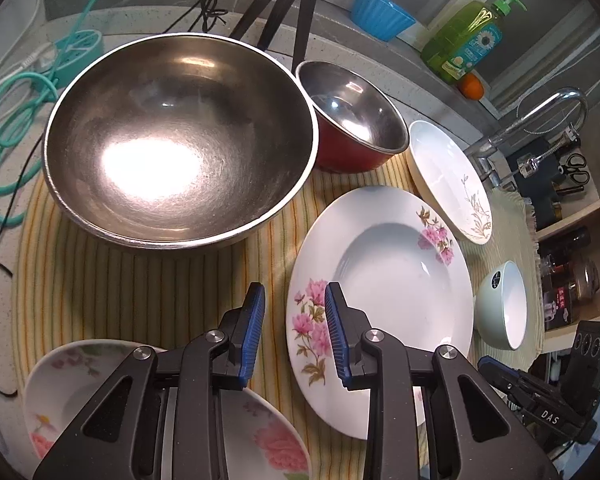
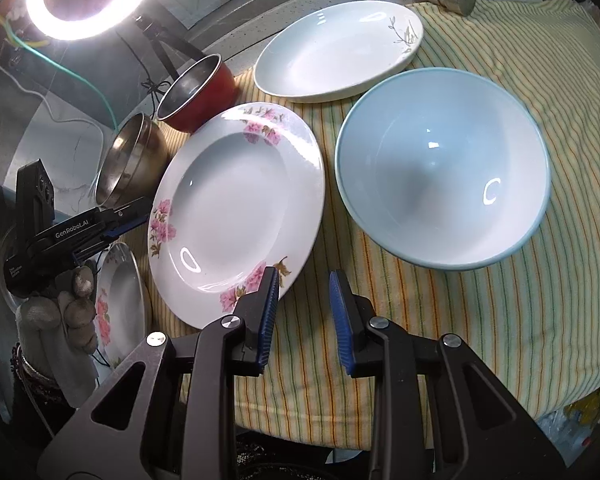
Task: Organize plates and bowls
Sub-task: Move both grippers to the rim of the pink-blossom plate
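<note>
Left hand-held gripper (image 1: 295, 330) released, jaws slightly apart, nothing between them, hovering over the striped cloth (image 1: 160, 280) just left of the flowered plate (image 1: 380, 280). Right hand-held gripper (image 2: 304, 312) also released and empty, just near of that plate's rim. Big steel bowl (image 1: 176, 140) far left, red bowl (image 1: 352, 120) behind, plain plate (image 1: 444, 176) far right, pale blue bowl (image 2: 440, 168) right, second flowered plate (image 1: 60, 380) near left.
</note>
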{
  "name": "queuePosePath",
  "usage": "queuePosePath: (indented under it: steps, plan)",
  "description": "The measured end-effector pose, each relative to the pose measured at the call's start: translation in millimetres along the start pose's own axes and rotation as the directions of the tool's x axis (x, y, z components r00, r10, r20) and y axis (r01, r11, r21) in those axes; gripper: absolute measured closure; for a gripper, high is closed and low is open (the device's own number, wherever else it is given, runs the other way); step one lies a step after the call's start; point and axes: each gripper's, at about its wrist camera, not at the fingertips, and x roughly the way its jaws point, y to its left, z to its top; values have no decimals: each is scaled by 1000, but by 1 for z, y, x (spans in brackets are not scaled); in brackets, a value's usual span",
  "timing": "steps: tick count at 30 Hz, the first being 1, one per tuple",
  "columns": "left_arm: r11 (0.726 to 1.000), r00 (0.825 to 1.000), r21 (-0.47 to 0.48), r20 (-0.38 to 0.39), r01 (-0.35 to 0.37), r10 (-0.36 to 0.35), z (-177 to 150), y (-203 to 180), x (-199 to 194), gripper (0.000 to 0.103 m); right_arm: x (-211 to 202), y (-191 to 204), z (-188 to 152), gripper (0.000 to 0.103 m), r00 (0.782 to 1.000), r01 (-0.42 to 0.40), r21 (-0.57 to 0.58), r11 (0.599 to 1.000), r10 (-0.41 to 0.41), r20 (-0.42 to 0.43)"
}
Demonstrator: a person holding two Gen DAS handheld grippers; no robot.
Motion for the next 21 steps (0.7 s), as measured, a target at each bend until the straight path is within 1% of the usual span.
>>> queuePosePath:
  steps: [8, 11, 18, 21]
  plan:
    - [1000, 999, -12, -26, 19, -20, 5, 3, 9, 75, 6, -6, 3, 75, 1000, -4, 21, 1000, 5, -9]
    - [999, 999, -14, -35, 29, -29, 6, 2, 13, 80, 10, -8, 4, 75, 1000, -11, 29, 1000, 11, -15]
    - [999, 998, -12, -47, 39, -39, 8, -1, 19, 80, 15, -9, 9, 76, 1000, -13, 33, 999, 13, -14]
    - [999, 998, -8, -47, 45, -45, 11, -3, 21, 82, 18, -6, 10, 75, 1000, -13, 29, 999, 14, -14]
